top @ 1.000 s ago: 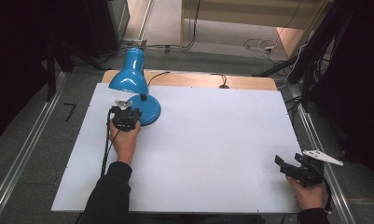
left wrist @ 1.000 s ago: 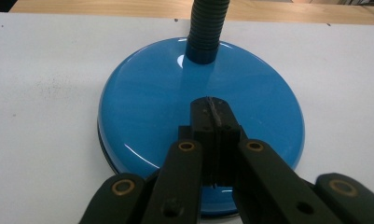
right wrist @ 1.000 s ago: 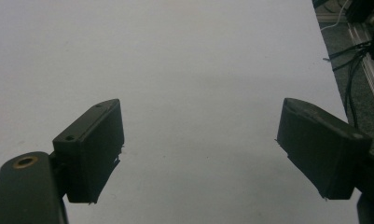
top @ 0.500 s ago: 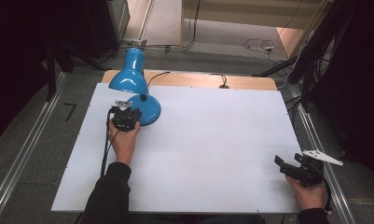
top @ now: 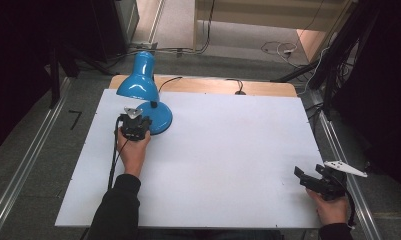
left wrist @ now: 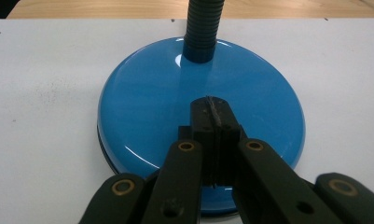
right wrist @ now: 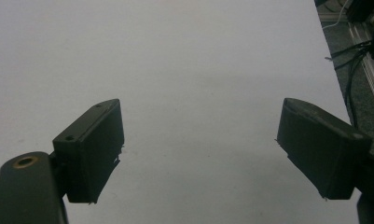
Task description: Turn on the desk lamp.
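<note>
Two grippers, one at work: the left gripper (left wrist: 211, 116), jaws pressed together, bears on the blue lamp base (left wrist: 142, 107), likely its switch; pressing comes next. The right gripper (right wrist: 198, 154) idles wide.

Left tongs (left wrist: 211, 116) jaws pressed together, forearm extended forward; right tongs (right wrist: 201, 149) jaws spread wide, held low

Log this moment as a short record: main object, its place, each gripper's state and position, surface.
object: blue desk lamp, round base, ribbed black neck, shade tipped toward the far left
place: far left part of the white board
left gripper: jaws shut with nothing between them, tips over the lamp base; contact cannot be told
right gripper: jaws wide open, over the bare board at its near right corner
</note>
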`<state>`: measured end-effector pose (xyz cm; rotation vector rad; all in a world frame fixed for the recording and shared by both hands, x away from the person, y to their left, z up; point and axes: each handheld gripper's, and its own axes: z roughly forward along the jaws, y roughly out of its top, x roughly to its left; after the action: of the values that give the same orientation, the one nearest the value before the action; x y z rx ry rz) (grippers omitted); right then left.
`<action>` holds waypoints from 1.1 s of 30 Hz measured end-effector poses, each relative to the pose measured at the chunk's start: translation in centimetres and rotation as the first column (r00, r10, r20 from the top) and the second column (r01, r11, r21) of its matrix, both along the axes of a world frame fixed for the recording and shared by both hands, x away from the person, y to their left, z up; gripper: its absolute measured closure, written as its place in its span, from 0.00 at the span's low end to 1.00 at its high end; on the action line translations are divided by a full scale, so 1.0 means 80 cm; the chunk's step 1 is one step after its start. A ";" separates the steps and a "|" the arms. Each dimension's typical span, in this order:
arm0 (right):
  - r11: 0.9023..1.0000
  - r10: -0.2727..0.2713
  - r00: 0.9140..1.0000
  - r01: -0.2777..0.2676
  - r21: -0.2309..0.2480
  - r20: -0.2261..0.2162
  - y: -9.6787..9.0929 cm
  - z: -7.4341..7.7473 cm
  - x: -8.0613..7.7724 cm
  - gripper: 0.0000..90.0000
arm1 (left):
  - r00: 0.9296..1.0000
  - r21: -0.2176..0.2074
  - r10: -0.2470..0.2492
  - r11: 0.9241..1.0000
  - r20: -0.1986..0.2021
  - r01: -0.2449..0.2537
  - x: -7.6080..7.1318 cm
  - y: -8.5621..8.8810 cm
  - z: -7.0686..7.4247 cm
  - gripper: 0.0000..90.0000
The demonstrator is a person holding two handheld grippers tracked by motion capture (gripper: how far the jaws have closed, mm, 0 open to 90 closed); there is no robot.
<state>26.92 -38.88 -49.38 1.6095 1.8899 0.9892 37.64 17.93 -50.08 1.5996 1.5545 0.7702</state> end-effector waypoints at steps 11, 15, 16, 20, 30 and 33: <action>1.000 0.001 1.000 -0.001 0.001 -0.001 0.000 0.000 0.000 0.15 | 1.000 0.009 -0.007 1.000 0.001 0.007 0.000 0.000 0.000 1.00; 1.000 0.003 1.000 -0.003 -0.001 0.001 0.000 0.000 0.000 0.15 | 1.000 0.011 -0.008 1.000 0.000 0.008 -0.001 0.000 0.000 1.00; 1.000 0.003 1.000 -0.003 -0.004 0.001 0.000 0.000 0.000 0.15 | 1.000 0.011 -0.009 1.000 0.000 0.009 -0.001 0.000 0.000 1.00; 1.000 0.003 1.000 -0.003 -0.004 0.001 0.000 0.000 0.000 0.15 | 1.000 0.016 -0.012 1.000 0.003 0.012 -0.001 0.000 0.000 1.00; 1.000 0.003 1.000 -0.003 -0.003 0.001 0.000 0.000 0.000 0.15 | 1.000 0.030 -0.023 0.999 -0.007 0.023 -0.002 0.001 -0.001 1.00; 1.000 0.003 1.000 -0.003 -0.002 0.000 0.000 0.000 0.000 0.15 | 1.000 0.040 -0.026 0.999 -0.010 0.026 -0.003 0.002 0.000 1.00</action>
<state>26.92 -38.85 -49.40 1.6062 1.8934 0.9874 37.39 18.05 -50.08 1.6516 1.5303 0.7854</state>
